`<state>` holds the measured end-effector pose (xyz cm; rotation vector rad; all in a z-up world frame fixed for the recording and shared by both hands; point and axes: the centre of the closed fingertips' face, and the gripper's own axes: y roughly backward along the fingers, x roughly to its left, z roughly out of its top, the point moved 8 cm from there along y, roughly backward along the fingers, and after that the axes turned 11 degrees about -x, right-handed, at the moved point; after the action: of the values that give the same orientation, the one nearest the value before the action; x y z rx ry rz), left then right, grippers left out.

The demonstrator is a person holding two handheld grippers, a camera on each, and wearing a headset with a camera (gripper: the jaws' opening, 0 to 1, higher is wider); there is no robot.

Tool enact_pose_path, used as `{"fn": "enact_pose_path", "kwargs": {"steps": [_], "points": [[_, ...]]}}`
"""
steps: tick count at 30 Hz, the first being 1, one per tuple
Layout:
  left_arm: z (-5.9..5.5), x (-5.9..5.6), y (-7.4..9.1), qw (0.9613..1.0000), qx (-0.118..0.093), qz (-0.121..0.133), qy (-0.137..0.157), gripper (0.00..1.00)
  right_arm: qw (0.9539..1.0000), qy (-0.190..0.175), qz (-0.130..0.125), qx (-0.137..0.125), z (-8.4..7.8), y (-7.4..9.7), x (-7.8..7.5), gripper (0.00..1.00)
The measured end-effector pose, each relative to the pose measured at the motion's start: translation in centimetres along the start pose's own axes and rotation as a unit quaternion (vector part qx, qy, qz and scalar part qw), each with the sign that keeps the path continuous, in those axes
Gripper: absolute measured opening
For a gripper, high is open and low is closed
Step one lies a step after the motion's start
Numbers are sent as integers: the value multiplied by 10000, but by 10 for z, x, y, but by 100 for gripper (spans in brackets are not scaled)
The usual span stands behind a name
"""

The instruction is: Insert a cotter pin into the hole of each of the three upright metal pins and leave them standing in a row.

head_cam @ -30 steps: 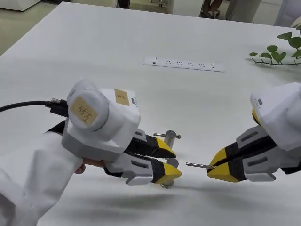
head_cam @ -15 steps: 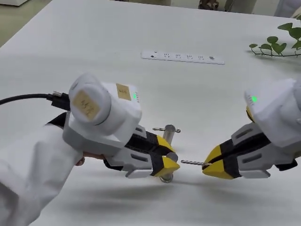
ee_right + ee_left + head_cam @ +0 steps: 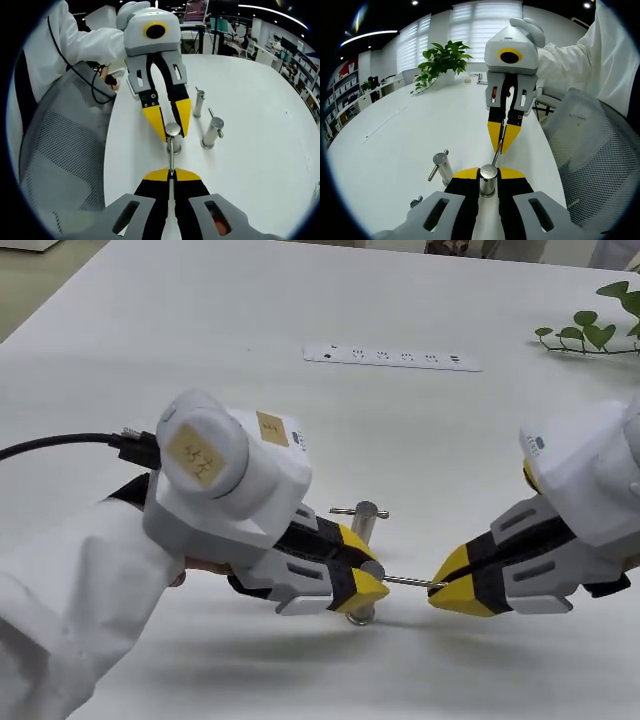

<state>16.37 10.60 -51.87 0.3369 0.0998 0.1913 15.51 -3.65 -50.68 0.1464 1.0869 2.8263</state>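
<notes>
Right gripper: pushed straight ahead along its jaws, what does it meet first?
The cotter pin in the right gripper leads and meets the upright metal pin held by the left gripper; its tip looks to be at that pin's side.

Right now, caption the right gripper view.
Right hand-held gripper holds a cotter pin at the metal pin clamped by the left hand-held gripper; two finished pins stand beside.

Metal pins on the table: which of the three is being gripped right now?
The metal pin clamped in the left gripper's fingers, with the right gripper's cotter pin pointing at it. The other two pins stand free beside it.
</notes>
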Motion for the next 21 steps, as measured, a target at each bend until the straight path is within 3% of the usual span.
{"fn": "enact_pose_path", "kwargs": {"steps": [7, 21], "points": [[2, -1, -1, 10000, 82, -28, -32, 10, 9999, 103, -51, 63, 0, -8, -2, 0], [3, 0, -4, 10000, 85, -20, 12, 10, 9998, 179, 32, -104, 14, -19, -7, 0]]}}
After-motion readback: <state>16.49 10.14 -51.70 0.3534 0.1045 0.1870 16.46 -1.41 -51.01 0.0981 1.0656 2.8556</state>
